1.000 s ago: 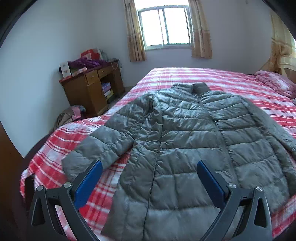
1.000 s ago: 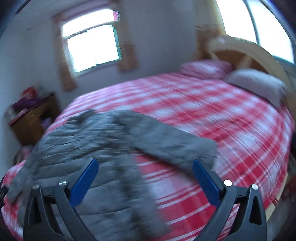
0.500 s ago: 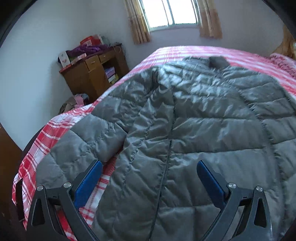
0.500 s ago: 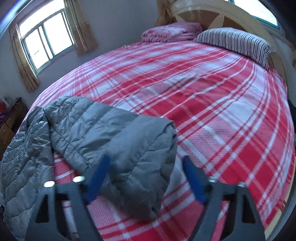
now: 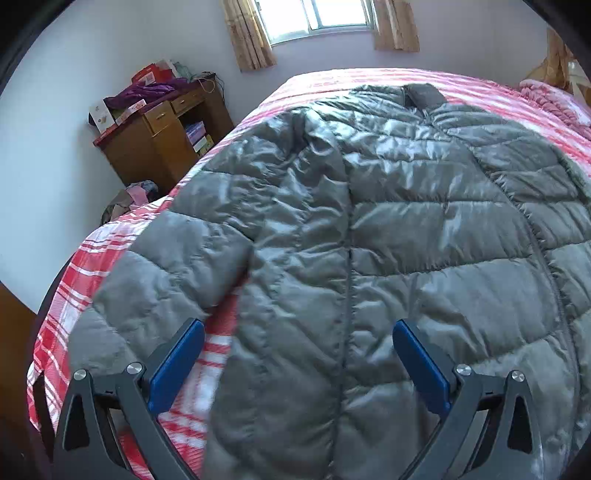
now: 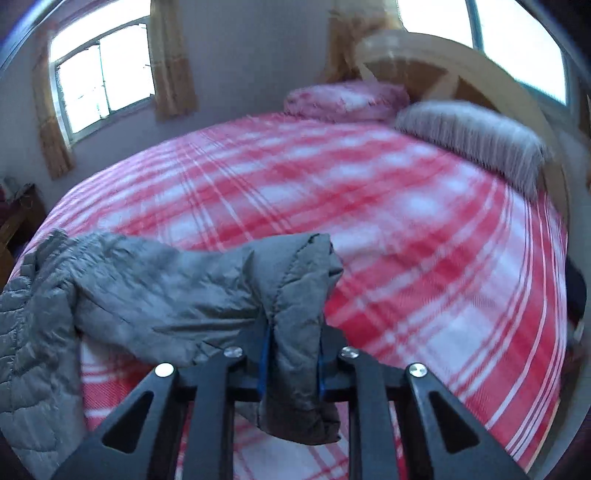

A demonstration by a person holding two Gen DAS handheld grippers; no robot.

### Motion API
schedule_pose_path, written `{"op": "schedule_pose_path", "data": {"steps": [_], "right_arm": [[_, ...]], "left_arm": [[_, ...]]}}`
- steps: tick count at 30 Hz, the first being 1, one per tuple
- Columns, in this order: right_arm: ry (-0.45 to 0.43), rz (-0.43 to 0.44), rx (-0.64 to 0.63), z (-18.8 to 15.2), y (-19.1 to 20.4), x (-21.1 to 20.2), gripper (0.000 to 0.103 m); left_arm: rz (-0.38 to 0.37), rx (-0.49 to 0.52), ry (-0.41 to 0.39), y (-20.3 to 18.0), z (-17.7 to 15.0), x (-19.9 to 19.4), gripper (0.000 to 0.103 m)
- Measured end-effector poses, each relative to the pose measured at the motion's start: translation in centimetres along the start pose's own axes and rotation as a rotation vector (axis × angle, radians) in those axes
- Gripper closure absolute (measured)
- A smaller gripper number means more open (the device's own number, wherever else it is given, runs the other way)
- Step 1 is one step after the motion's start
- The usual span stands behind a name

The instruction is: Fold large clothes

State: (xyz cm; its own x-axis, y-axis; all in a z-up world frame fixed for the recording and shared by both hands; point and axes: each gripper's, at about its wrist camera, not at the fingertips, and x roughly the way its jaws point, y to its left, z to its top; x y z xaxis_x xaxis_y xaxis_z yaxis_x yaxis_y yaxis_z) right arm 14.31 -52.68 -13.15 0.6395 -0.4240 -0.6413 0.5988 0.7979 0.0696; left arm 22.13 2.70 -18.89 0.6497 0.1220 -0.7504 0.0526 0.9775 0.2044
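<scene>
Left wrist view: the left gripper (image 5: 297, 360) is held low over the jacket hem, tilted downward, its blue pads (image 5: 177, 363) spread wide with nothing between them. The grey quilted puffer jacket (image 5: 388, 229) is laid flat on the red plaid bedspread (image 5: 74, 280); its long axis runs from the hem at the lower frame to the collar (image 5: 423, 95) at upper centre, pointing toward the window (image 5: 314, 16). One sleeve is bent across the lower left. A wooden desk (image 5: 159, 136) is seen at left.

Right wrist view: the right gripper (image 6: 290, 363) is clamped on the cuff of the other sleeve (image 6: 207, 291), which is raised off the bedspread and stretches from the jacket body at the left edge to the lower centre. A striped pillow (image 6: 469, 136) and a wooden headboard (image 6: 480, 70) are seen at upper right; heavy motion blur is noted.
</scene>
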Motion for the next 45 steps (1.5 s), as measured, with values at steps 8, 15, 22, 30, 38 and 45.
{"op": "schedule_pose_path", "data": {"steps": [8,15,22,30,38,45], "right_arm": [[-0.165,0.111,-0.178,4.4,9.4,-6.2,0.085],[-0.250,0.208,-0.417,3.3,20.8,-9.5,0.085],[-0.245,0.298,-0.573,-1.6,30.6,-8.4,0.085],[-0.156,0.373,-0.640,-8.6,37.4,-4.3,0.085],[-0.162,0.515,-0.595,-9.6,33.6,-7.4,0.025],[-0.163,0.387,-0.460,-8.6,25.6,-6.2,0.025]], "left_arm": [[0.023,-0.044,-0.106,2.3,3.4,-3.4,0.001],[0.044,-0.106,-0.129,3.4,5.7,-2.5,0.001],[0.022,-0.140,-0.114,4.6,5.9,-1.1,0.001],[0.047,-0.130,-0.081,5.4,5.7,0.2,0.001],[0.027,-0.121,-0.100,3.7,7.9,-1.8,0.001],[-0.188,-0.067,-0.066,-3.9,11.6,-2.5,0.001]]}}
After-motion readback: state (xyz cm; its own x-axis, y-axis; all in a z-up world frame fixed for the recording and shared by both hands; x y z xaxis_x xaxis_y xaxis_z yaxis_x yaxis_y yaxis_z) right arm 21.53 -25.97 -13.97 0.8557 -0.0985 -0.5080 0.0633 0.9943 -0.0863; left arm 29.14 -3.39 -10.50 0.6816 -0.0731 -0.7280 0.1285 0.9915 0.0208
